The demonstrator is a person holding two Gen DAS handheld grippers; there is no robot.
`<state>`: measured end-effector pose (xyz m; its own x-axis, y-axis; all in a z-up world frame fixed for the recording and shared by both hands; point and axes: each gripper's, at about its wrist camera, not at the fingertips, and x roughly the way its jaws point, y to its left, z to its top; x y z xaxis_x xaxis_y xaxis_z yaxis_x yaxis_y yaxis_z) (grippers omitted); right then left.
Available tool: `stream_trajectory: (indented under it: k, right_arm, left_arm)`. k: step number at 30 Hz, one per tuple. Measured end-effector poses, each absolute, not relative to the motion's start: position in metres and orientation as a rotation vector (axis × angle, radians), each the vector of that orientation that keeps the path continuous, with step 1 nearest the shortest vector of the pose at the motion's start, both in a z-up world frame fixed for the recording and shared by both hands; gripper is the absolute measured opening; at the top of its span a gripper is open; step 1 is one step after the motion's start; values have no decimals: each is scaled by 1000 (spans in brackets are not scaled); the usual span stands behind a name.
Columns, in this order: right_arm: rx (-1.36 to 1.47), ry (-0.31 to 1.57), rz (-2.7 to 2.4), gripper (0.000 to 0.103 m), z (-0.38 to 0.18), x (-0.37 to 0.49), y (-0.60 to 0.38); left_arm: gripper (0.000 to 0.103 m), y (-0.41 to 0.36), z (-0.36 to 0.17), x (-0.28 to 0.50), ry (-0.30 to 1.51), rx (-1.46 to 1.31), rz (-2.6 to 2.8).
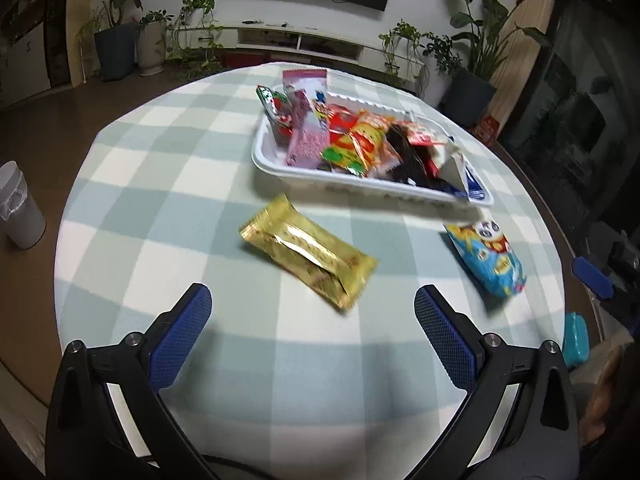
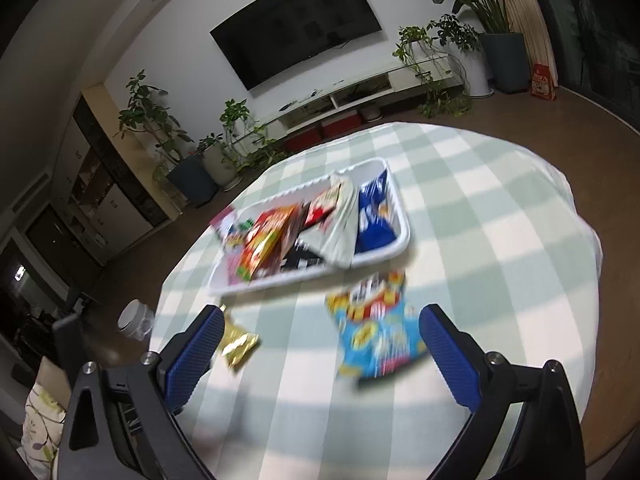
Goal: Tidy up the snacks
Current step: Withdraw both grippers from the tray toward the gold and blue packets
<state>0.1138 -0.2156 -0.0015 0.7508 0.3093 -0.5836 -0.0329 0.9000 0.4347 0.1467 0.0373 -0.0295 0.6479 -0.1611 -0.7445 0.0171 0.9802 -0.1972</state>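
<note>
snacks mostly sit in the white tray [image 1: 276, 168] on the checked tablecloth [image 1: 168, 184], standing in a packed row, some leaning. two still loose on the cloth: gold wrapper [image 1: 308, 252] in front of the tray, and blue chip bag [image 2: 378, 340] near the tray's right end, both lying flat, apart from each other and not touching the tray. left gripper [image 1: 312, 336] has jaws spread wide, nothing between them, lined up short of the gold wrapper. right gripper [image 2: 322, 356] also wide and empty, blue bag's near end just inside the gap but pads not on it. both views blurred, so exact clearance is hard to call. reads as the approach step for the last two items, one per hand. next: bring each gripper down over its pack, close across the narrow width, lift, drop into the tray. tray looks full, so finding a slot for the blue bag may be tight; flat foil may slip on the pinch.
</note>
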Motion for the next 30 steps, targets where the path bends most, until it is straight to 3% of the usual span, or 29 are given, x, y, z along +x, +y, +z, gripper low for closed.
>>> stream_trajectory:
  k: [11,30]
  right_arm:
    - [393,773,197,100,-28,42,-216]
    - [366,759,172,100,-28,3,-211]
  left_arm:
    - [103,8,-30,107,918,-93,-46]
    - [103,19,-23,74,900,-100,-23]
